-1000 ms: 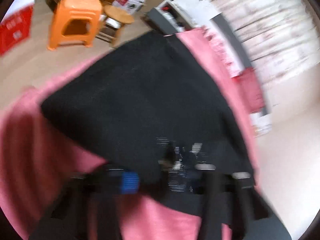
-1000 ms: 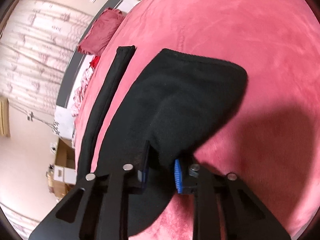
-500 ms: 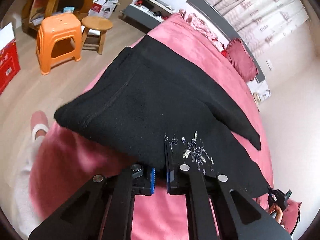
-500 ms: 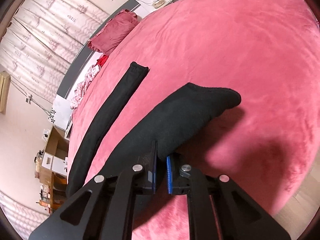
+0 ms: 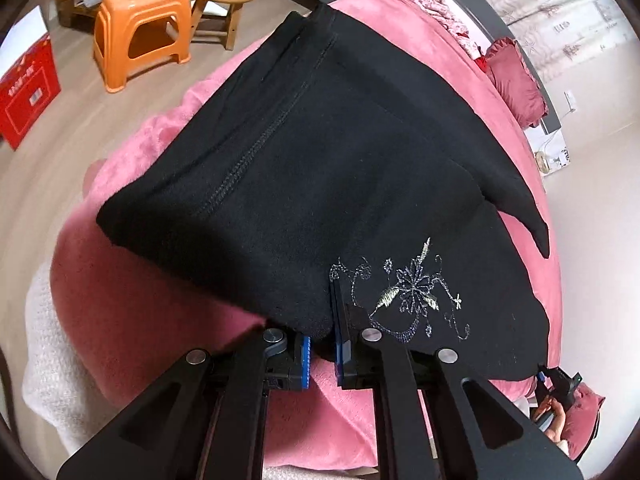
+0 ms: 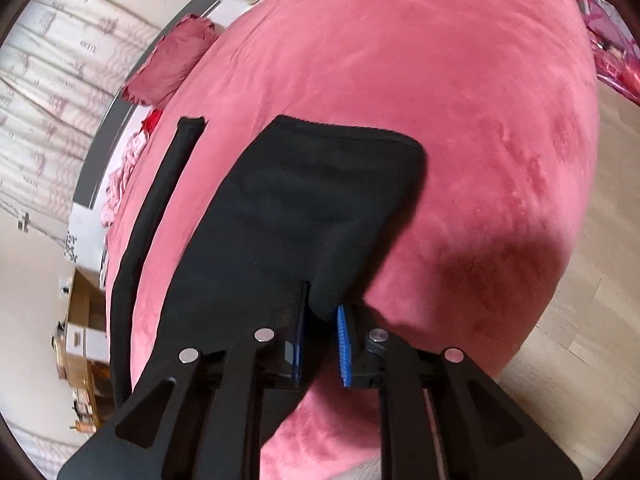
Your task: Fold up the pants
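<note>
We have the black pants point(image 5: 320, 152) spread over the pink bed point(image 5: 160, 304). Our left gripper point(image 5: 320, 344) pinches the edge beside the embroidered flower point(image 5: 412, 292), its jaws nearly closed on the cloth. Our right gripper point(image 6: 320, 340) has a leg end point(image 6: 320, 208) between slightly parted jaws; the other leg point(image 6: 160, 200) lies flat alongside.

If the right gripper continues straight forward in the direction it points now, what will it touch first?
Most likely the black pants: the right gripper already has this cloth between its blue pads, and the leg stretches ahead of it. Past the hem lies the pink bed cover, though depth is hard to judge.
</note>
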